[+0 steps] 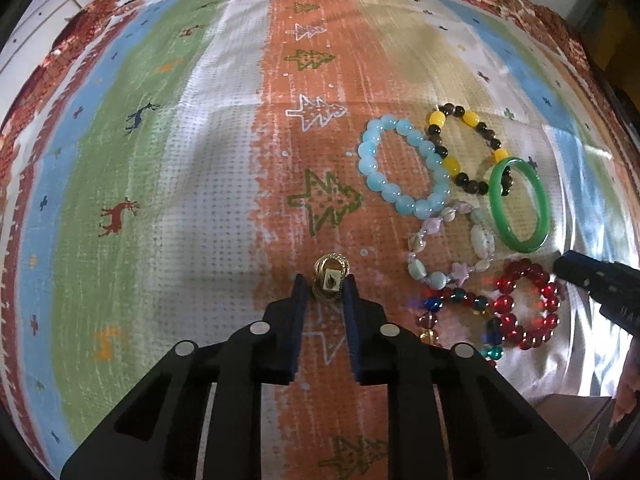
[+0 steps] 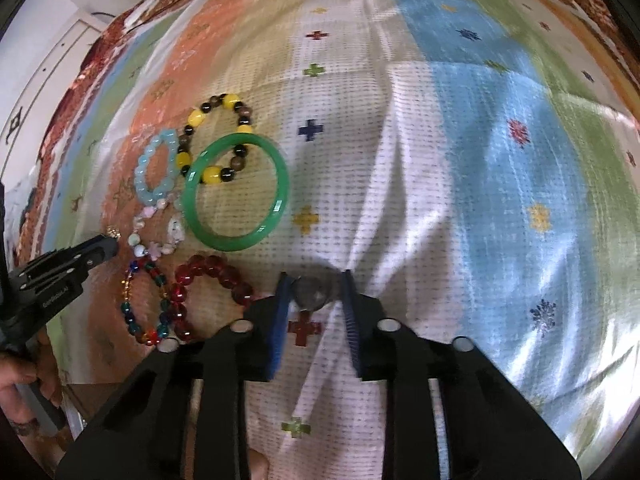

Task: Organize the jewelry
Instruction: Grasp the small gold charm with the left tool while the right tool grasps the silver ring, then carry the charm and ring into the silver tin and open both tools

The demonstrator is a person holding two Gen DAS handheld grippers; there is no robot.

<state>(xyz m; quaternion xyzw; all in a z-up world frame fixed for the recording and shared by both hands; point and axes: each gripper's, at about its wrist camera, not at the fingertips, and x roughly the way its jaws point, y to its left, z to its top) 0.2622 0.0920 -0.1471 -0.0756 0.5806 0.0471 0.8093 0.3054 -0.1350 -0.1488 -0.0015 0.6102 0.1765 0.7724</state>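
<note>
My left gripper (image 1: 325, 286) is shut on a small gold ring (image 1: 329, 282) just above the patterned cloth (image 1: 160, 160). It also shows at the left of the right wrist view (image 2: 110, 240). My right gripper (image 2: 314, 292) holds a small dark round piece (image 2: 311, 295) between its blue pads. Several bracelets lie grouped on the cloth: a light blue bead one (image 1: 402, 166), a yellow and dark bead one (image 1: 464, 148), a green bangle (image 1: 520, 204), a pastel stone one (image 1: 452, 248), a red bead one (image 1: 524, 304) and a multicolour bead one (image 1: 456, 312).
The cloth covers the whole surface, with folds and wrinkles at the right (image 2: 380, 200). A white wall and door lie beyond the far left edge (image 2: 48, 64). A hand (image 2: 16, 384) holds the left gripper's handle.
</note>
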